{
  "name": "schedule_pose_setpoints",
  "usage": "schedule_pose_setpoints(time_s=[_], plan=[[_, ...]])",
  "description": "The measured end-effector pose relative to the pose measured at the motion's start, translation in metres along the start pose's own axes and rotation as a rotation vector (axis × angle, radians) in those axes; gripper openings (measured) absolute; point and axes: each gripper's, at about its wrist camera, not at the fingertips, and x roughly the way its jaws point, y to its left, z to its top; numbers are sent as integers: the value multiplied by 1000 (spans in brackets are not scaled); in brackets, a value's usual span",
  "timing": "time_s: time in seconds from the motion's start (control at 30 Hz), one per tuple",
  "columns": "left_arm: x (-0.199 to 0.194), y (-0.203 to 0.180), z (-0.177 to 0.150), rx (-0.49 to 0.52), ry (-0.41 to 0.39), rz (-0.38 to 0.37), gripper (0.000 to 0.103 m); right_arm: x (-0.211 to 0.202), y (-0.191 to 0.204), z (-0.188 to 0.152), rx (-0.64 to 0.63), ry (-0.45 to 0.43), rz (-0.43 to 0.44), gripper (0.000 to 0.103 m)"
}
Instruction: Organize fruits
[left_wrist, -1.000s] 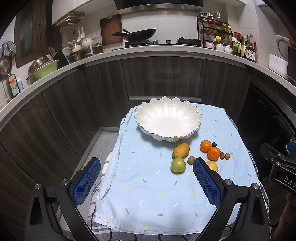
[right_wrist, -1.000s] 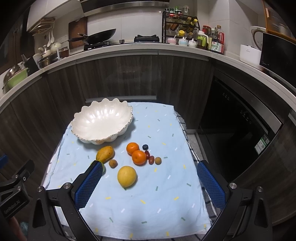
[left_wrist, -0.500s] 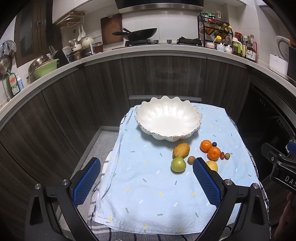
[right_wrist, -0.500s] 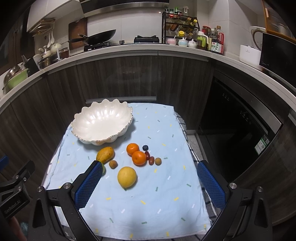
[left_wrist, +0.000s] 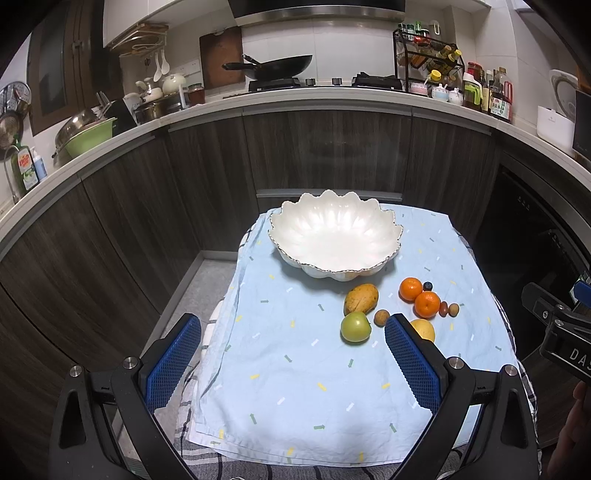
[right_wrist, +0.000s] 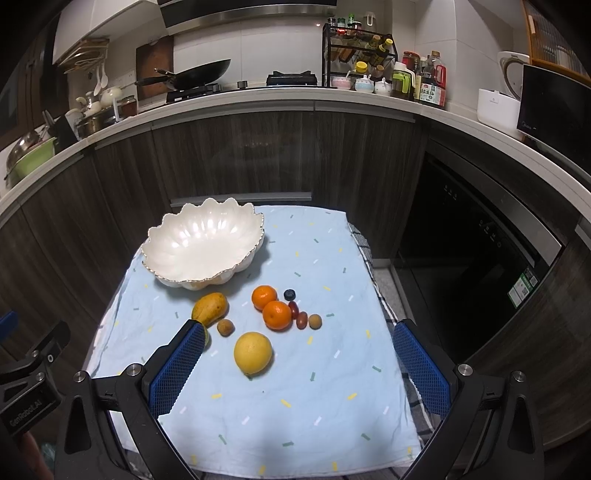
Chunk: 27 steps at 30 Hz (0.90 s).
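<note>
On the blue-clothed tabletop your fruits cluster mid-frame below the empty bowl, while each hand-held gripper hovers spread wide, holding nothing, ready to choose.

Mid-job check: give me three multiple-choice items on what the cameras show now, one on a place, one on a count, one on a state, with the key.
1. Where does the mango lie?
A. inside the bowl
B. on the cloth just in front of the white scalloped bowl
C. on the kitchen counter

2. How many oranges are on the blue tablecloth?
A. one
B. two
C. four

3. What state is the right gripper in?
A. open, holding nothing
B. shut on the lemon
C. shut on the mango

Key: 1 B, the mango sits on cloth near the bowl's rim; 2 B, two oranges lie side by side; 3 A, its blue pads stand wide apart.
</note>
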Motion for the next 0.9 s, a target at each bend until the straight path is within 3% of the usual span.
schedule_pose_setpoints(time_s=[0.9], plan=[[1,-1,-1,1,2,0,102,1,-1,-1,3,2,0,103]])
